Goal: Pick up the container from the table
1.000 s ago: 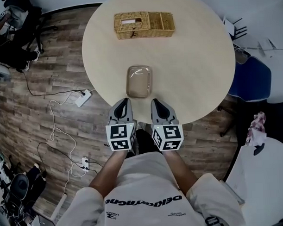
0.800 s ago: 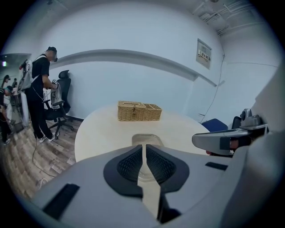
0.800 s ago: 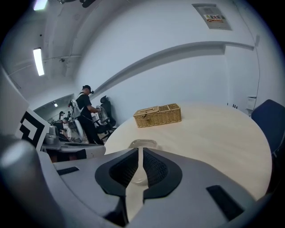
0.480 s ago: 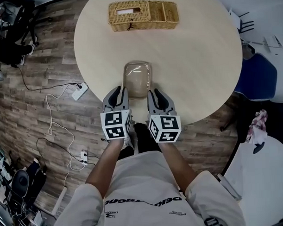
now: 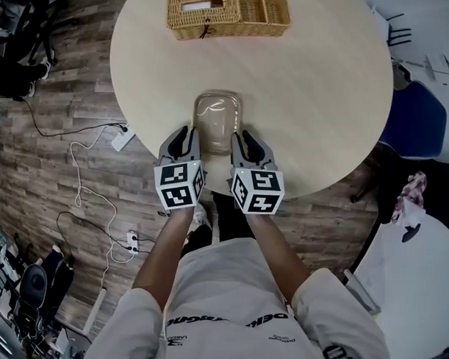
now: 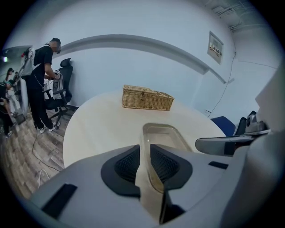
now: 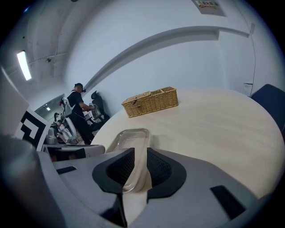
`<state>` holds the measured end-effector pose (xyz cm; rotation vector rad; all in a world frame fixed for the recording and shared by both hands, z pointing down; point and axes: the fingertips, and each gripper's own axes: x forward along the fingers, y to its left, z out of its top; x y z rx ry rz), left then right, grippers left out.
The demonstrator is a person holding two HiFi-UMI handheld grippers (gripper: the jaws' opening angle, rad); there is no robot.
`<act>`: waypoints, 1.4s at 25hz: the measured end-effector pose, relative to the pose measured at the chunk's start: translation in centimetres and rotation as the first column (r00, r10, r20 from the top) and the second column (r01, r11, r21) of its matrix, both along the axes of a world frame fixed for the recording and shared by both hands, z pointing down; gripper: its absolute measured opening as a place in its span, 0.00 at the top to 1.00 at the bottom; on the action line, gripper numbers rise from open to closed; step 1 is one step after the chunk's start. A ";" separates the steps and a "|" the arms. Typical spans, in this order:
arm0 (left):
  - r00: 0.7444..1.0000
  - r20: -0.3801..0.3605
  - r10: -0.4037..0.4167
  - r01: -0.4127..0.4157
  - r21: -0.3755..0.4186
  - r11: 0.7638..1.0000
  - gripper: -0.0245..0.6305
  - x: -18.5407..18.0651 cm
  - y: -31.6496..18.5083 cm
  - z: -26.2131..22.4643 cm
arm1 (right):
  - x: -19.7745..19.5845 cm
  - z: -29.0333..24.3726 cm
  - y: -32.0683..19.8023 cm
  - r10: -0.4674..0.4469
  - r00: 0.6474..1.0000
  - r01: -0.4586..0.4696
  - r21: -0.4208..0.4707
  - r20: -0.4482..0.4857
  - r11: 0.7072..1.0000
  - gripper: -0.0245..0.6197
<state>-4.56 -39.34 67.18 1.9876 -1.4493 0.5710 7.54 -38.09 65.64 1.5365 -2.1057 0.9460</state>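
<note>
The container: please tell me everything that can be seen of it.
The container is a shallow, clear tray, plastic by its look, oblong with rounded corners, and empty. It lies flat on the round table, near the edge closest to the person. The left hand-held gripper is closed on its left rim, and the right hand-held gripper on its right rim.

Right hand-held gripper [image 7: 140,151] jaws pinching clear container [image 7: 129,139] rim, wicker basket [image 7: 150,101] beyond on table [image 7: 213,129]
</note>
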 end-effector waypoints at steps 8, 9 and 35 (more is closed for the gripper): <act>0.999 -0.037 -0.003 0.002 -0.033 0.999 0.84 -0.1 -0.4 1.8 | -0.3 2.2 -0.6 0.001 1.000 -0.002 -0.041 -0.012 0.999 0.81; 0.999 -0.042 -0.003 0.002 -0.037 0.999 0.84 -0.1 -0.4 1.9 | -0.2 2.4 -0.6 0.004 1.000 -0.005 -0.049 -0.013 0.999 0.81; 0.991 -0.131 -0.022 0.025 0.015 1.000 0.90 0.8 2.6 -2.8 | 0.5 -1.8 1.7 0.010 0.999 -0.009 0.029 -0.034 1.000 0.87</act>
